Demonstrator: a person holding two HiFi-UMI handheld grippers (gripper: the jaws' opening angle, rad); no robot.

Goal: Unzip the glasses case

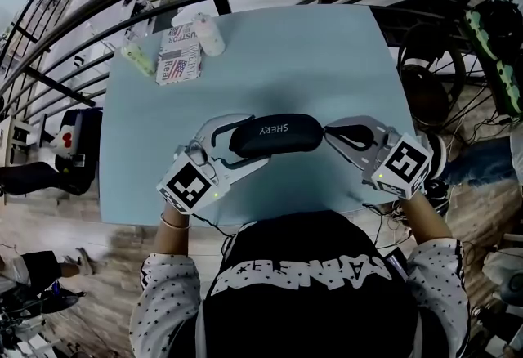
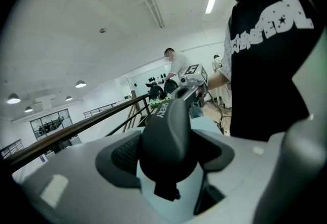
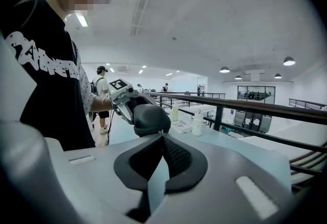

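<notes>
Case (image 1: 274, 134) sits mid-frame over the bench (image 1: 327, 62), long axis left to right. Left claw (image 1: 245, 138) clamps its left end, right claw (image 1: 329, 134) is pinched on the right tip. Zip's too tiny to make out.

Glasses case (image 1: 274, 135): black, oblong, rounded ends, white "SHERY" lettering on top. Looks closed. Lies lengthwise left to right over near part of pale blue surface (image 1: 327, 54); left end clamped in left gripper (image 1: 249, 140) fingers, right end at right gripper (image 1: 329, 134) tips
</notes>
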